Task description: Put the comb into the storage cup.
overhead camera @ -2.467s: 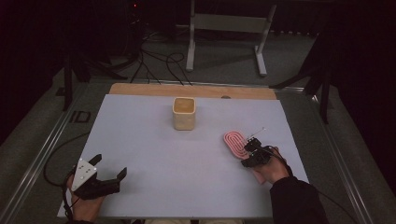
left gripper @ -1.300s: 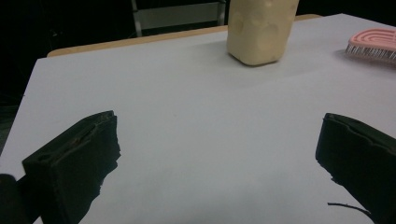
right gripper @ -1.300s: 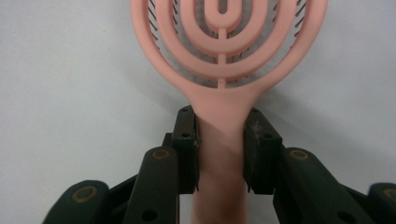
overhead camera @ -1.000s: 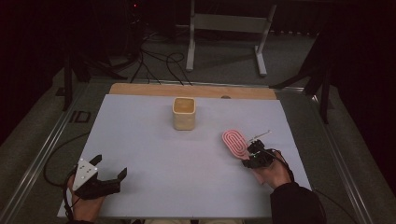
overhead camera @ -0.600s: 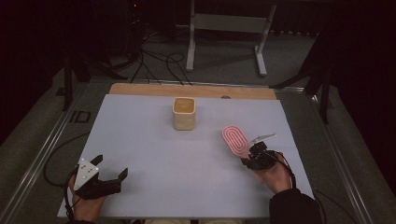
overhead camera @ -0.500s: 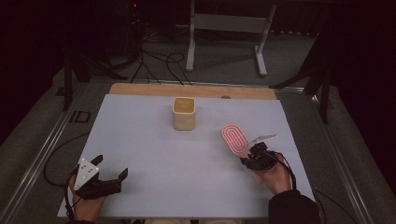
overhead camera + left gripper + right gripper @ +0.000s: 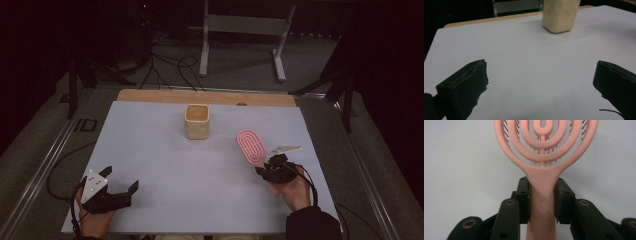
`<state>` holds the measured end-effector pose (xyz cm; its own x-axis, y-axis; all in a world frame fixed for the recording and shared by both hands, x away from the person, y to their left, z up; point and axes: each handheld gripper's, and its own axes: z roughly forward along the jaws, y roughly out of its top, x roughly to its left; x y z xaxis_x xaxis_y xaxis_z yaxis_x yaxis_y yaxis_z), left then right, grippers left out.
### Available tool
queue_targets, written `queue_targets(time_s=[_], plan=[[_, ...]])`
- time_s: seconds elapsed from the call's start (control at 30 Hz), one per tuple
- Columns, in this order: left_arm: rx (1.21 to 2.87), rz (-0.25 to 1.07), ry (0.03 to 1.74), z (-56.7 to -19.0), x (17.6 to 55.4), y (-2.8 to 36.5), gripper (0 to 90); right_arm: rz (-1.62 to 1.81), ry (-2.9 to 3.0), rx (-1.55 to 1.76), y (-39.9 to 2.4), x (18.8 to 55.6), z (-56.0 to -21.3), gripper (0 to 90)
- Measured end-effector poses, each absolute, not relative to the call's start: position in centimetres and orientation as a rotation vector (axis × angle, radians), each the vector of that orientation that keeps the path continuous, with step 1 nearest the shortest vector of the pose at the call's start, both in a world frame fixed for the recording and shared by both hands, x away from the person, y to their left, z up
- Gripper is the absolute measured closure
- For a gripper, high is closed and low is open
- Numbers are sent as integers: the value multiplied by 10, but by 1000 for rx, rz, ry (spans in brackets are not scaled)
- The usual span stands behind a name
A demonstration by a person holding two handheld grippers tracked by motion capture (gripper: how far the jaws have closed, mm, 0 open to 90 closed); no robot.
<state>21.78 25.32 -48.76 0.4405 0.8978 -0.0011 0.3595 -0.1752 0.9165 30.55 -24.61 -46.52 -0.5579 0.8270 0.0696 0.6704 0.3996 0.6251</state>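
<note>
Resting near the front left corner of the white table (image 7: 200, 170), the person's left hand (image 7: 90, 215) carries the left gripper (image 7: 120, 187), which lies low over the surface and points toward the middle of the table. A grey plate sits on top of it, and a cable loops off toward the table's left edge. In the left gripper view its two black jaws stand wide apart, released, with bare white surface between them and nothing touching either pad.

At the front right, the person's right hand (image 7: 290, 187) comes in from a dark sleeve (image 7: 312, 225) and carries the right gripper (image 7: 263, 168), angled forward and a little to the left. Its jaws are clenched on the handle of a pink hairbrush (image 7: 250, 146). In the right gripper view the pads press on both sides of the pink handle just below the point where it widens into the head, and the head (image 7: 546, 142) stretches away from the jaws as an oval of nested pink loops with dark bristles showing through the gaps. In the high view the brush head lies on the right half of the table, ahead of the gripper; whether it touches the surface or is held just above it I cannot tell.

Farther back, near the middle of the table, a beige cup (image 7: 197, 121) stands upright, well apart from both grippers.
</note>
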Motion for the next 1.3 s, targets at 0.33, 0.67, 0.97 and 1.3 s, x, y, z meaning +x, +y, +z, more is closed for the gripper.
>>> queue_targets(time_s=[0.33, 0.67, 0.97, 1.3], plan=[[1777, 679, 1056, -473, 227, 239, 2, 934, 2396, 1299, -243, 305, -465, 699], [1764, 624, 1060, -453, 247, 222, 2, 951, 2388, 1279, -239, 303, -461, 699], [1780, 593, 1025, -445, 261, 201, 2, 975, 2381, 1266, -235, 302, -459, 699], [1799, 550, 993, -442, 274, 180, 2, 1007, 2378, 1242, -229, 299, -456, 699]])
